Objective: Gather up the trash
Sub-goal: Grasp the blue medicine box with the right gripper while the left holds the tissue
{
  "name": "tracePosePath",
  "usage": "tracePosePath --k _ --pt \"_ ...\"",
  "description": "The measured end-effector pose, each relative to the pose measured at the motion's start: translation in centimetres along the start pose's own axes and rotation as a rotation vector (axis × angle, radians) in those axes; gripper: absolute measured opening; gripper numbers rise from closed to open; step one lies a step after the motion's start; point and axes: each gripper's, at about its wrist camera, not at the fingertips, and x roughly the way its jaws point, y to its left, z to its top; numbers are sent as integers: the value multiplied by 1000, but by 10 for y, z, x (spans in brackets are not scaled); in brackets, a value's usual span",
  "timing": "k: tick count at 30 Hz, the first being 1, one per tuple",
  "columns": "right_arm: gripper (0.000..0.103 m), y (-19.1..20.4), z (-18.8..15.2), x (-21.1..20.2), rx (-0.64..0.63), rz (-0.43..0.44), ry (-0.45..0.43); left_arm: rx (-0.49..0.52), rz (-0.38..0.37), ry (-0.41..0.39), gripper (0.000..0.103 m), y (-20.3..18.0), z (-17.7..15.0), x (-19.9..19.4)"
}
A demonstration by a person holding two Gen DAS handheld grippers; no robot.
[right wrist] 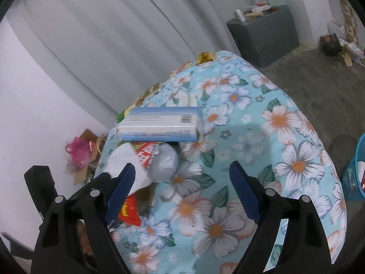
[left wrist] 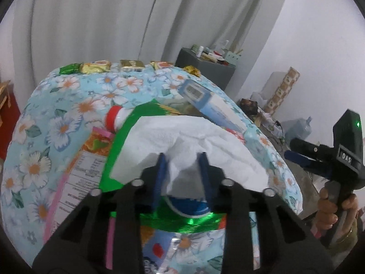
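Observation:
In the left wrist view my left gripper (left wrist: 182, 159) is shut on a crumpled white tissue (left wrist: 194, 134), which lies over a green foil wrapper (left wrist: 118, 150). Around it on the flowered tablecloth (left wrist: 57, 105) lie a red-capped bottle (left wrist: 114, 118), a snack packet (left wrist: 84, 171) and a blue-and-white box (left wrist: 205, 100). My right gripper (right wrist: 182, 171) hangs open over the cloth, with nothing between its fingers. Just ahead of it are a grey crumpled ball (right wrist: 164, 166), the tissue (right wrist: 125, 157) by its left finger, the box (right wrist: 159, 123) and a red wrapper (right wrist: 130, 212).
Several gold and green sweet wrappers (left wrist: 132, 65) line the table's far edge. A blue bin (right wrist: 355, 171) stands off the table's right side. A grey cabinet (right wrist: 264, 34) with clutter stands by the curtain. A hand (left wrist: 328, 207) holds the right gripper's handle.

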Motion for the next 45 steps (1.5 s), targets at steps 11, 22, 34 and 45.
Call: tracePosePath --k 11,22,34,45 --pt "77 5 59 8 -49 57 -28 -55 -29 -37 2 13 1 -12" --pt "63 36 124 105 -69 80 245 -59 -30 -66 1 12 -2 -17" --pt "75 126 62 90 -658 -75 162 -91 31 -73 1 26 -7 -25" --pt "76 145 27 135 -866 -263 164 -159 71 -99 1 51 -13 -40"
